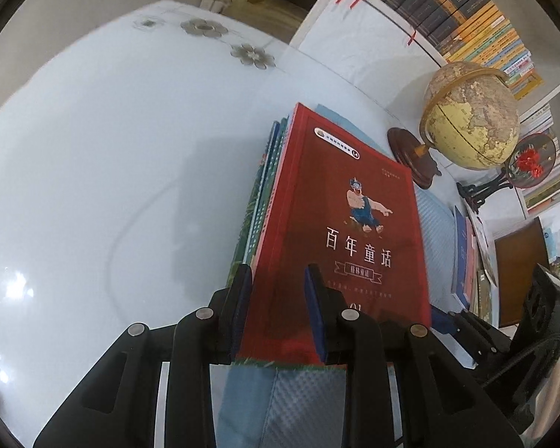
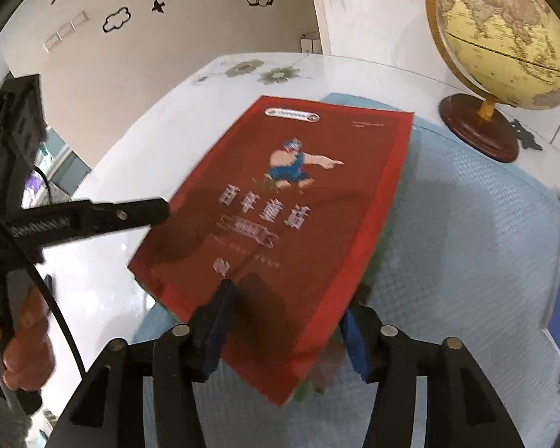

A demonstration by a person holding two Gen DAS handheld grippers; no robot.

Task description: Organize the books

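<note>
Your left tongs (image 1: 278,313) grip the near end of a stack of books (image 1: 265,186) at the centre of the left view, the blue pads pressed on either side with a red book (image 1: 339,216) on top. The stack lies on a pale blue mat (image 1: 435,231) spread over the white surface (image 1: 93,186).

In the right view, your right tongs (image 2: 285,330) stand about half open at the bottom of the frame, pads spread on both sides of the red book's (image 2: 280,205) near corner without pressing it. The left tongs reach in from the left edge to the book's side, a hand (image 2: 22,343) on the handle at lower left.

A globe (image 2: 504,33) stands at upper right, beyond the mat. More books (image 1: 463,257) lie at the right of the left view, and a bookshelf (image 1: 466,11) fills its upper right.
</note>
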